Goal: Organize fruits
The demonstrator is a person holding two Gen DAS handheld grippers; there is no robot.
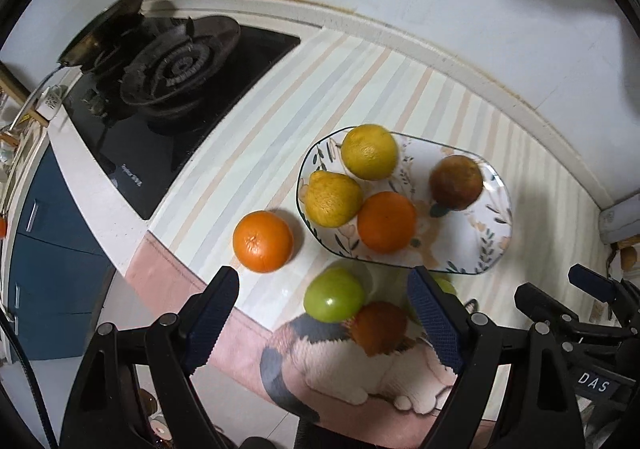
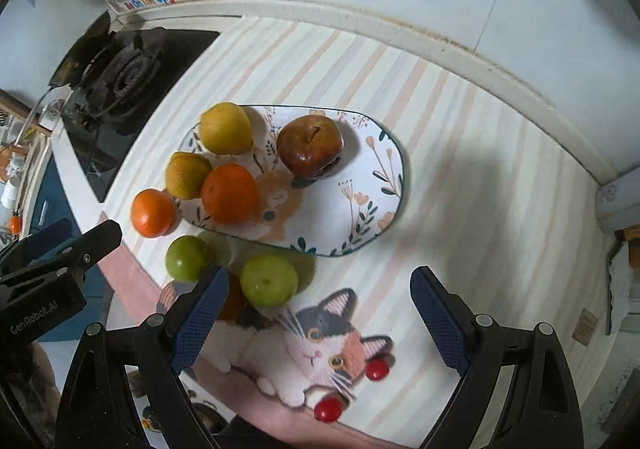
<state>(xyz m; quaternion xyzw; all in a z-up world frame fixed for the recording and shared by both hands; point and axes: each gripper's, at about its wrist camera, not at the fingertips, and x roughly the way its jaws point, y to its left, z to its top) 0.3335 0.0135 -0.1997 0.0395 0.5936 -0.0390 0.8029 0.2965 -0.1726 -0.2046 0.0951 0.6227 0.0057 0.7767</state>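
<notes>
A gas stove (image 1: 176,69) lies far left of the plate (image 1: 496,209), set into the counter at the edge of the striped mat (image 1: 256,153). One orange (image 1: 263,241) sits on the mat just left of the plate's rim, close to it but not on it. On the plate itself, from its left end: a pear (image 1: 332,199), a yellow citrus (image 1: 370,151) behind it, a second orange (image 1: 386,221) touching the pear, and a dark red apple (image 1: 456,181) (stem up in the right view) standing apart toward the right.

In front of the plate, off its near rim, two green fruits rest on the mat: one (image 2: 188,257) to the left, the other (image 2: 269,279) just right of it. A brown-red fruit (image 1: 380,327) lies just in front of them, partly hidden. Farther forward and right of the plate, two small red fruits (image 2: 377,369) sit on the mat's printed cat.

The left gripper (image 1: 326,321) hangs above the green fruits, jaws wide apart, pads touching nothing. The right gripper (image 2: 320,321) hangs over the cat print in front of the plate, jaws spread wide and empty too.
</notes>
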